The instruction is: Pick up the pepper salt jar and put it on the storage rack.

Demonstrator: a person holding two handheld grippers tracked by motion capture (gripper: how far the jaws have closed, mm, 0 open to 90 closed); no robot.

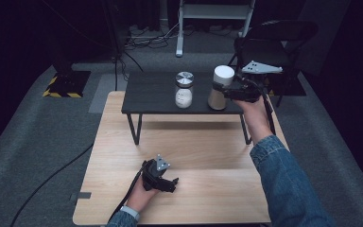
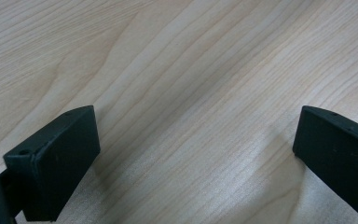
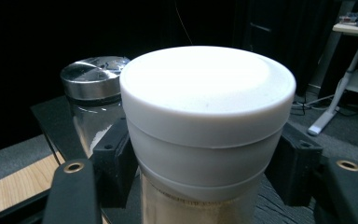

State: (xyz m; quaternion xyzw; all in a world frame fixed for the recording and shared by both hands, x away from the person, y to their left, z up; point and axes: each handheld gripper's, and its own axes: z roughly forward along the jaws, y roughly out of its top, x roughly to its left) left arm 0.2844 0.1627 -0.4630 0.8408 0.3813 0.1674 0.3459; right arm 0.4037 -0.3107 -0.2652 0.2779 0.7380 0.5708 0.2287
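Observation:
A tall canister with a white lid (image 1: 220,87) stands on the right part of the dark raised shelf (image 1: 151,97). My right gripper (image 1: 223,90) is shut on it from the right; in the right gripper view the black jaws press both sides of the canister (image 3: 205,140) just under its lid. Left of it on the shelf stands a glass jar with a metal lid (image 1: 184,90), partly filled with white powder, also seen as the jar (image 3: 93,93) behind the canister. My left gripper (image 1: 172,183) rests open on the wooden table (image 1: 203,156), its fingers (image 2: 56,163) wide apart over bare wood.
The shelf stands on thin metal legs (image 1: 134,127) at the table's far side. A black folding chair (image 1: 269,45) is behind the right hand. A white desk frame (image 1: 182,28) and cables lie on the grey carpet beyond.

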